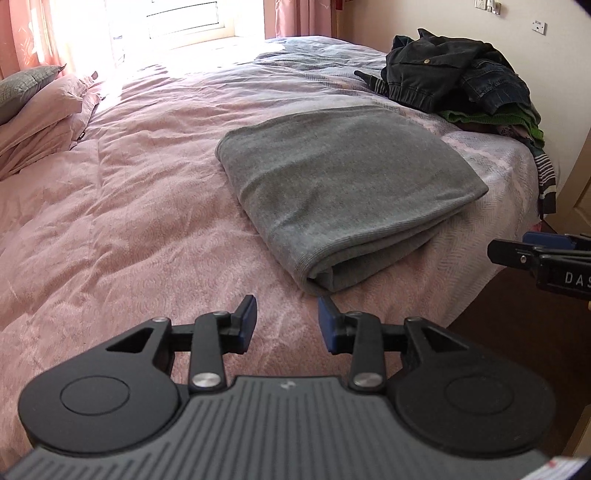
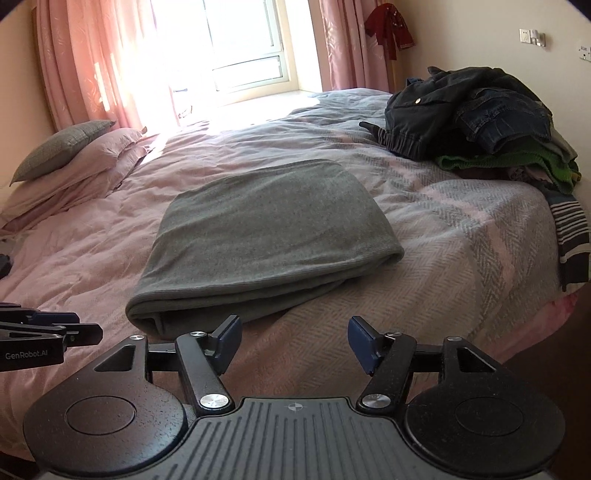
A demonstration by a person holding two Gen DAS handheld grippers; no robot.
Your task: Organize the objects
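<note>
- Bed, pink quilted duvet wrinkled, takes up most of both views; grey-and-pink herringbone blanket spread over the foot end on the right.
- Window at far end, blown out with sunlight, pink curtains on either side.
- Pile of unfolded clothes at far right corner of bed: dark jacket with snap buttons on top, denim piece beside it, green knit underneath, striped garment hanging over the bed edge.
- Folded grey garment, soft knit, looks like a sweater or blanket, can't tell which; lies flat in a neat rectangle near the front edge of the bed, partly on duvet, partly on herringbone blanket, well apart from the pile. Folded edge faces both grippers.
- Pillows stacked at left by the headboard side: grey one on top, pink ones under.
- Right gripper: jaws wide apart, nothing between them, nothing held; hangs over the blanket just short of the folded garment's near edge. In the left wrist view it pokes in from the right edge.
- Left gripper: jaws partly open with a narrow gap, empty, not touching the garment; tips just short of its near corner, above the duvet. Seen side-on at left edge of right wrist view.
- Red garment hanging on far wall by right curtain.
- Wall sockets/switches on right wall, small.
</note>
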